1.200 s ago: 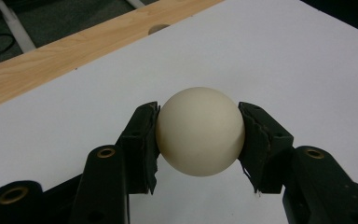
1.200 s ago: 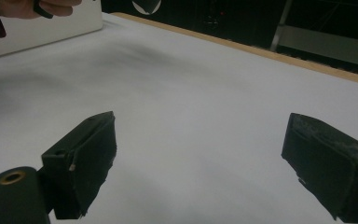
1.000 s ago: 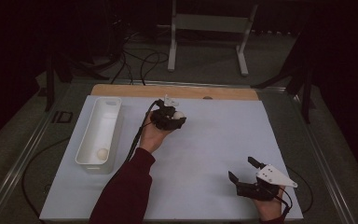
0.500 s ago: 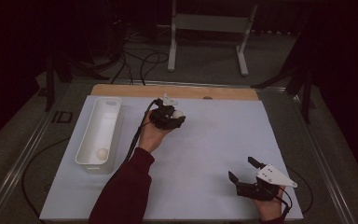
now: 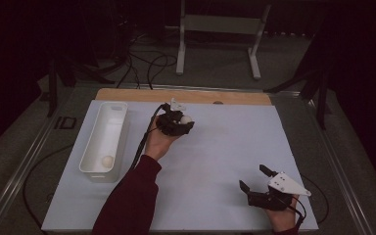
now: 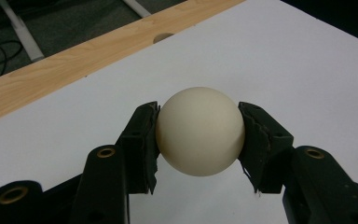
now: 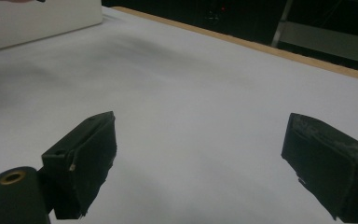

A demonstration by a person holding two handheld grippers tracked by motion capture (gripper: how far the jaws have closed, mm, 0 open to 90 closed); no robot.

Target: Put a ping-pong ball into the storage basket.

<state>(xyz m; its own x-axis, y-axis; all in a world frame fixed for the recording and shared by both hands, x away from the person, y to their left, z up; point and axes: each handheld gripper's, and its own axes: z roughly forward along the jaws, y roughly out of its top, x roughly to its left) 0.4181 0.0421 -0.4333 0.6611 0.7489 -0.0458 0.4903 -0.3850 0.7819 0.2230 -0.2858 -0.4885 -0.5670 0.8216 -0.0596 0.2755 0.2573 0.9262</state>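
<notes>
Left gripper (image 6: 200,140): fingers (image 6: 142,140) clamped on cream ball (image 6: 200,130), one black pad per side, at the ball's widest line. Ball smooth, matte, round, no marks. Pad edges ragged, rubber chipped at the tips; brass-rimmed holes in the black finger arms behind. Held over the white sheet (image 6: 307,70), short of the pale wood strip (image 6: 74,60) at the far bench edge; contact with the sheet cannot be told. From the high view: same ball (image 5: 186,119) in the left gripper (image 5: 182,122), upper middle of the sheet, black cable trailing back past a dark red sleeve (image 5: 127,200).

Right gripper (image 7: 205,158): fingers (image 7: 86,154) spread wide, nothing between, only bare sheet. Blocky black pads, scuffed faces. From the high view, parked at the near right corner (image 5: 255,180), grey three-cornered plate on top.

Further out: long white rectangular tray (image 5: 120,110) at the left of the sheet, smooth plastic, rounded corners. Second cream ball (image 5: 107,161) lying at its near end. Well apart from the held ball.
</notes>
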